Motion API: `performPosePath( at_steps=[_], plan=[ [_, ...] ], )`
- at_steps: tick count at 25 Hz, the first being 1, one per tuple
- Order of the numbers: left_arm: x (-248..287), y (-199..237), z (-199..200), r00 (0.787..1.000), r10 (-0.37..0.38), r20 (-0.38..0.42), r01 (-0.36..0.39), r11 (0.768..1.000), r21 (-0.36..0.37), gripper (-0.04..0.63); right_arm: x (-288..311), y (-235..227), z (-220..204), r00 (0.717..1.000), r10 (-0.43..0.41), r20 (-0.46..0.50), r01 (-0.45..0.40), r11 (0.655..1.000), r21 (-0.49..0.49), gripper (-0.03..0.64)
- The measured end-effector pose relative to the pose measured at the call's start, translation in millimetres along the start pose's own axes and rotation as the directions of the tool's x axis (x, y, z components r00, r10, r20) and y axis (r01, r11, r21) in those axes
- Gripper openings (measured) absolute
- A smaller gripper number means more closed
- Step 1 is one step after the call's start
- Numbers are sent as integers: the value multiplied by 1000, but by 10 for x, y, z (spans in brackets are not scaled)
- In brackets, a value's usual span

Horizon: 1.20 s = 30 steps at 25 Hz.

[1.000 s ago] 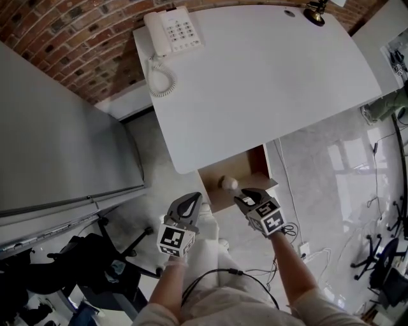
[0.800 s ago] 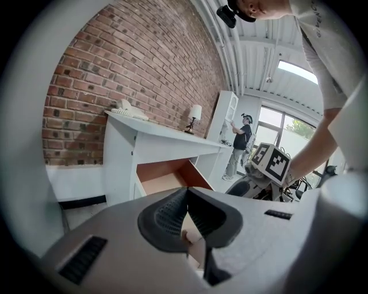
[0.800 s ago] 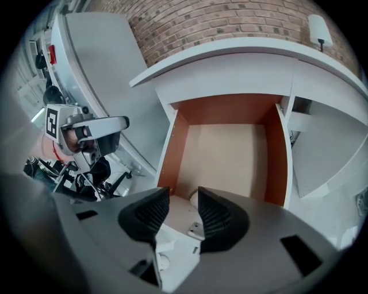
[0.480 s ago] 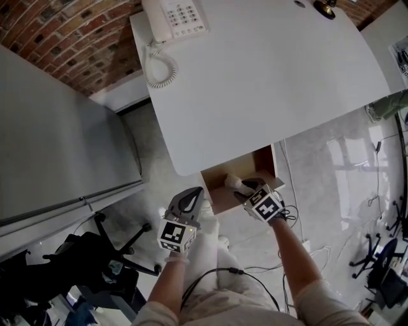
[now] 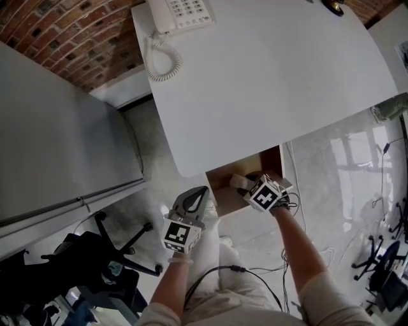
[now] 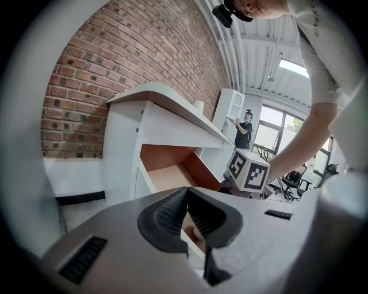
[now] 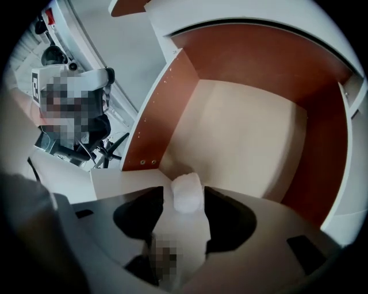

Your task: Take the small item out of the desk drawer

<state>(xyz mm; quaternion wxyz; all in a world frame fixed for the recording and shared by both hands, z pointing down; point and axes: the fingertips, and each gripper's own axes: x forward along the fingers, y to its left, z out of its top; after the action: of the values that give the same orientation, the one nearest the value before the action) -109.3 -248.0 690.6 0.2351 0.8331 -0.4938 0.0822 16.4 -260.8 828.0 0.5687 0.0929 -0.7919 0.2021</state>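
Observation:
The desk drawer (image 5: 220, 192) stands pulled out under the white desk (image 5: 268, 83), with brown sides and a pale floor (image 7: 241, 126). A small white item (image 5: 237, 181) lies near the drawer's front left corner. My right gripper (image 5: 252, 186) reaches down into the drawer. Its jaws are opening, and the white item (image 7: 187, 185) stands between them in the right gripper view, not visibly pinched by the right gripper (image 7: 185, 201). My left gripper (image 5: 196, 197) hangs outside the drawer's left front, shut and empty. In its own view the left gripper (image 6: 187, 198) faces the open drawer (image 6: 167, 172).
A white telephone (image 5: 178, 9) with a coiled cord sits on the desk's far left corner. A grey cabinet (image 5: 57, 127) stands to the left, and an office chair base (image 5: 118, 251) is at lower left. Cables (image 5: 245, 270) trail on the floor by the person's legs.
My right gripper has moved forward and down into the drawer, until its jaws, now wider, straddle the white item. The left gripper has hardly moved.

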Motion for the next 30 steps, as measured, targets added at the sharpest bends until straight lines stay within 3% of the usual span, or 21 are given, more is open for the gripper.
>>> performPosePath(
  at_steps=[6,14,20,21,22,30],
  plan=[
    [9,42,-34,1000,6,24,-6,1000,12,5,216,11,-68,996,49,-74,-49,999,-3,253],
    [11,72,-42,999,11,51,-11,1000,14,5,330,33,-159,970,134,-205,-124,990,60,243],
    [-1,65,-97,998,16,57,-17,1000,17,5,372,-12,-161,963,182,-199,-155,978,142,239],
    [-1,57,-104,998,16,60,-17,1000,18,5,372,-13,-176,961,182,-207,-154,978,141,224],
    [-4,46,-113,998,15,62,-17,1000,20,5,369,-16,-189,961,172,-217,-148,981,125,165],
    [-85,-34,-168,998,21,55,-22,1000,19,5,288,79,-143,977,134,-163,-126,990,59,158]
  ],
)
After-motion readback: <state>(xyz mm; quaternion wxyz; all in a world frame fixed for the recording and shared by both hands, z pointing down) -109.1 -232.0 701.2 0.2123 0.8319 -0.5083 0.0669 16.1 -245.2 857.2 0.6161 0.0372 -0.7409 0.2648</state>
